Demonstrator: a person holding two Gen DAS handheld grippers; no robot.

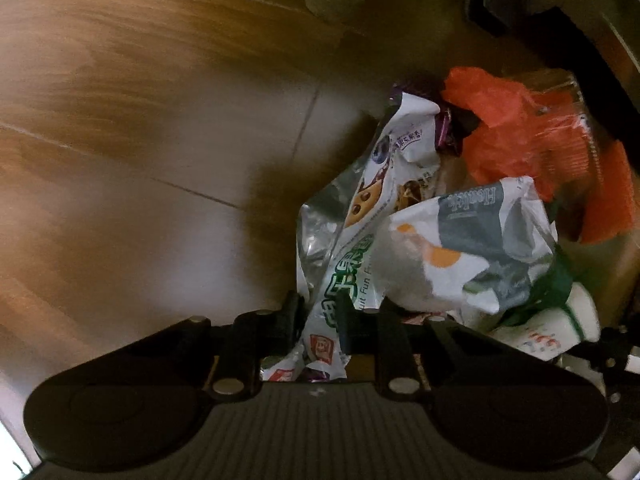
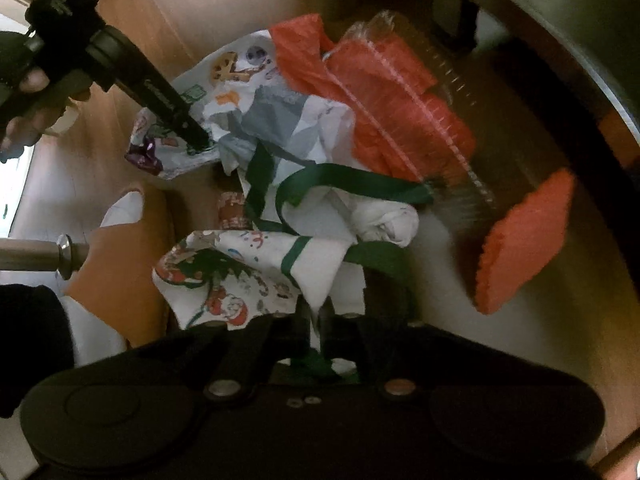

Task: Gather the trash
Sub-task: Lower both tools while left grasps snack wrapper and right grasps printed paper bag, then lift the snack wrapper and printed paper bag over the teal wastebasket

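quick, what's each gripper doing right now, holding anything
left gripper: closed on the snack wrapper.
right gripper: closed on the green-trimmed white paper.

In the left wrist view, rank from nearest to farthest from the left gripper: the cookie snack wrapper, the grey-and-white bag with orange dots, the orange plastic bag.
1. Cookie snack wrapper: its lower end is pinched in the left gripper.
2. Grey-and-white bag with orange dots: just right of the fingers, above them.
3. Orange plastic bag: farthest, upper right.
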